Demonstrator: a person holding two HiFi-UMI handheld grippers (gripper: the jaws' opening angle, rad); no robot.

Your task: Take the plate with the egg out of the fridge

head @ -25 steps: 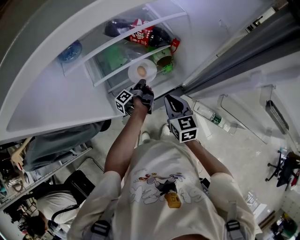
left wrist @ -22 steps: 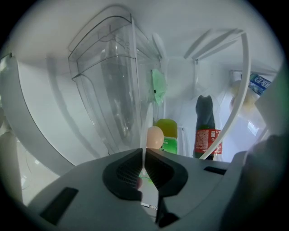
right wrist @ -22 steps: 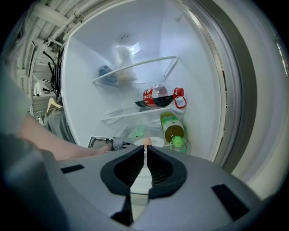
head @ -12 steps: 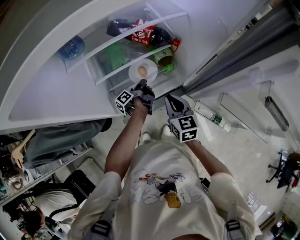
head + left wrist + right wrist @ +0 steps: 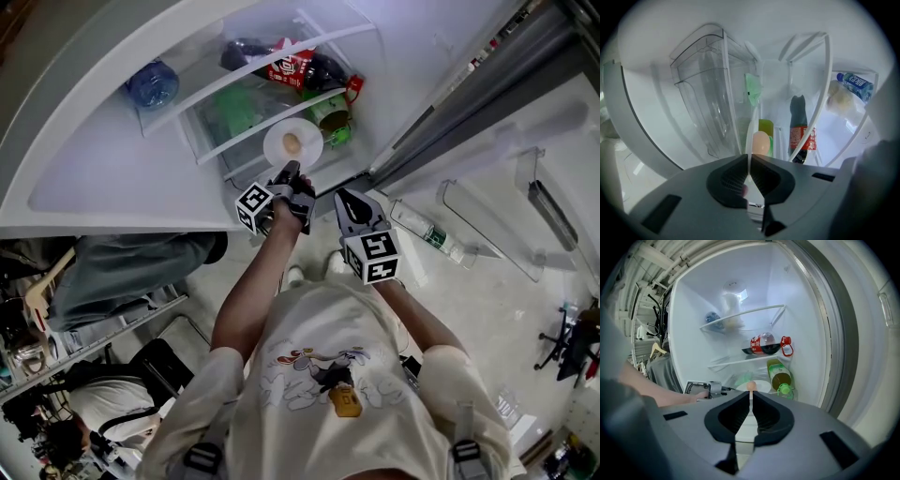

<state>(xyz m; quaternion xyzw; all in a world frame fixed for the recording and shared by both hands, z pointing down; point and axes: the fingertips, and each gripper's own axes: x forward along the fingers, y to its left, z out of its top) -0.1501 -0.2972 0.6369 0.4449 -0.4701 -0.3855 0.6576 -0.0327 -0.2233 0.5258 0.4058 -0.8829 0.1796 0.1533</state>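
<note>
Just beyond the fingers of your left gripper (image 5: 749, 158), clamped on the near rim of the plate (image 5: 307, 151), sits the egg (image 5: 292, 143), while your right gripper (image 5: 750, 398) hangs closed and empty alongside.

No word or number can be read with certainty. The dark bottle (image 5: 291, 67) lying on a fridge shelf has a red label with white script, too small and curved to make out. The water bottle (image 5: 855, 84) on the upper shelf has a blue label with white characters, also illegible. The cube on the left gripper (image 5: 289, 171) and the cube on the right gripper (image 5: 342, 197) show black-and-white square code markers, without letters. The person's shirt (image 5: 323, 375) bears a cartoon print without readable lettering.
</note>
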